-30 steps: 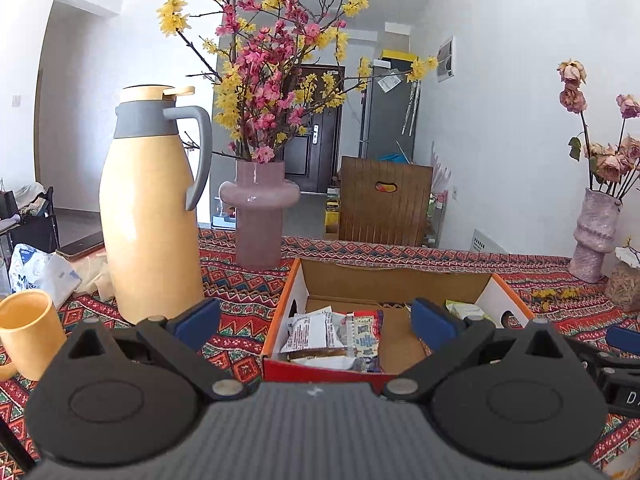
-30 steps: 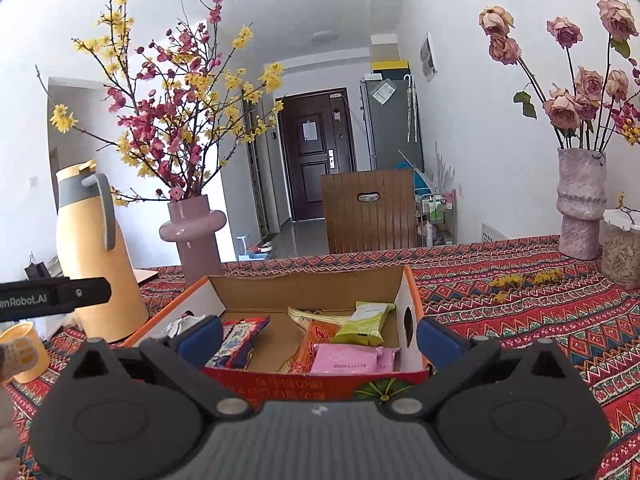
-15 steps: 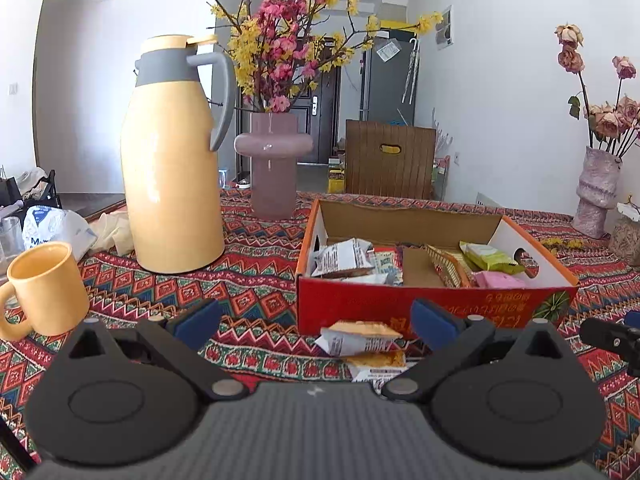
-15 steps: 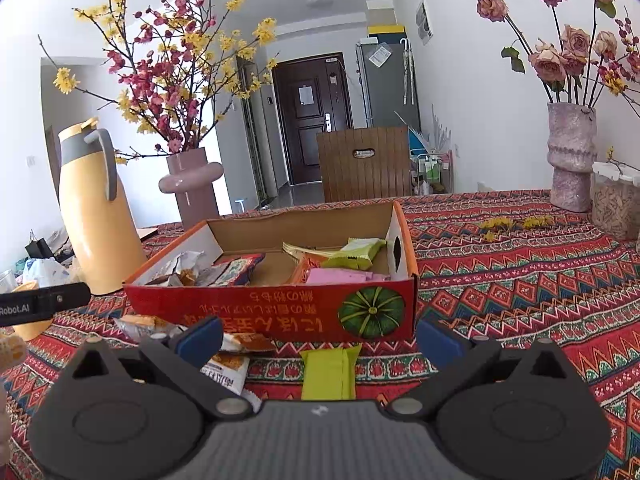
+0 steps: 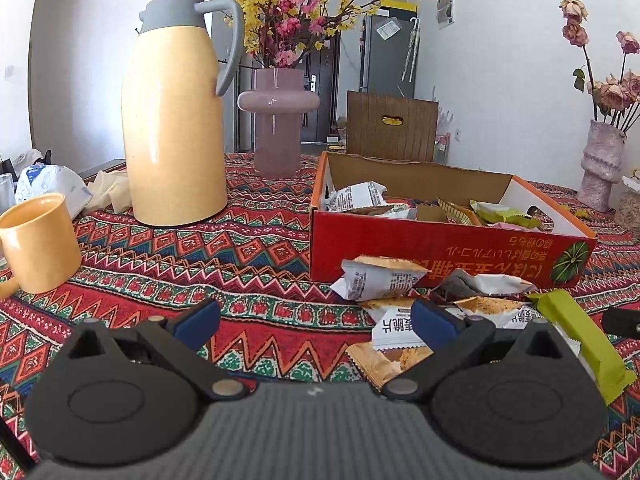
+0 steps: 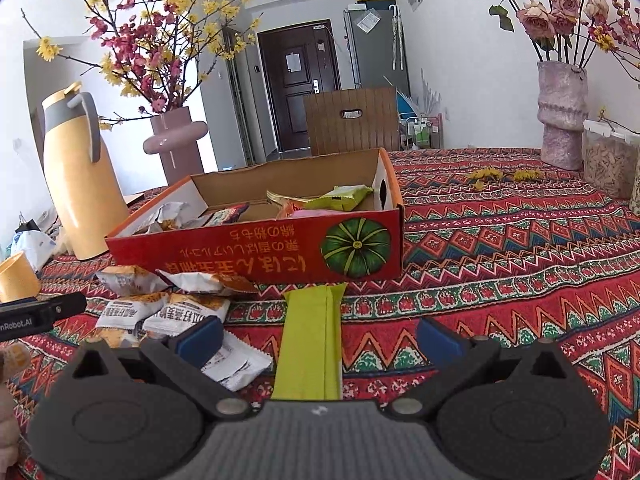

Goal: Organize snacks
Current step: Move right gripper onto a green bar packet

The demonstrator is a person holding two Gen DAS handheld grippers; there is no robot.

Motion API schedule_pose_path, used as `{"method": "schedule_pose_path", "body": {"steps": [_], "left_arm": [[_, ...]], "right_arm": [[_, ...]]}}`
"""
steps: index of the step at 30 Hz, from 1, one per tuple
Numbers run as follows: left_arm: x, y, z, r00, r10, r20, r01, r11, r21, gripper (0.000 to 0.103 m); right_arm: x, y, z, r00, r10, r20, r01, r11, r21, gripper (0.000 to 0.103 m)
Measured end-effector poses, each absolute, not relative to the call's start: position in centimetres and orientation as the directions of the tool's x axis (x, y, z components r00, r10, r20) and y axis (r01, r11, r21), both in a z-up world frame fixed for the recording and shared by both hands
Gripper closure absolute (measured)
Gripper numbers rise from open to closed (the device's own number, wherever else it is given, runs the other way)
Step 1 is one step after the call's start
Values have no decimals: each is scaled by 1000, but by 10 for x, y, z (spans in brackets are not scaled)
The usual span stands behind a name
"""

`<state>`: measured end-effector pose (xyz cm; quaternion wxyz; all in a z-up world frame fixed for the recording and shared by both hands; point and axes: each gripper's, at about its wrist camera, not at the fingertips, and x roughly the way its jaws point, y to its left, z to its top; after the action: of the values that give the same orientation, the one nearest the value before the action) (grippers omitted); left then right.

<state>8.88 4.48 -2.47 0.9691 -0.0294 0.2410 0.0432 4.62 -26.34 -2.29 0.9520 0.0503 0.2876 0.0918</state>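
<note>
Patterned cloth covers the counter (image 6: 500, 240), where loose snack packets (image 5: 380, 280) are heaped before the red box (image 6: 280, 256). Both the left gripper (image 5: 316, 320) and right gripper (image 6: 318, 336) are held with jaws apart, empty. The green packet (image 6: 314, 340) could be crushed or pushed aside by a careless closure.

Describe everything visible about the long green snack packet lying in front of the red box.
The green packet is a long, flat, yellow-green wrapper with a lengthwise seam and crimped ends, looking like matte plastic film. It lies sealed on the patterned tablecloth, its far end just short of the red box, pointing between the open right gripper's fingers, ungrasped.
</note>
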Motion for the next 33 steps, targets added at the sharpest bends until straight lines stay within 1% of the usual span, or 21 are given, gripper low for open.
{"method": "schedule_pose_path", "body": {"steps": [13,22,33], "left_arm": [[89,46,-26,878,57,-475,-94,994,-55,0],[89,47,-27,877,54,-478,-92,994,-57,0],[90,47,-28,876,51,-480,-92,994,-63,0]], "right_arm": [[46,-256,-26,802,204,-561,-153,979,138,0],[57,-258,-43,755,159,-636,-118,987,107,0],[96,-253,-49,719,87,-690,-121,993,0,0]]}}
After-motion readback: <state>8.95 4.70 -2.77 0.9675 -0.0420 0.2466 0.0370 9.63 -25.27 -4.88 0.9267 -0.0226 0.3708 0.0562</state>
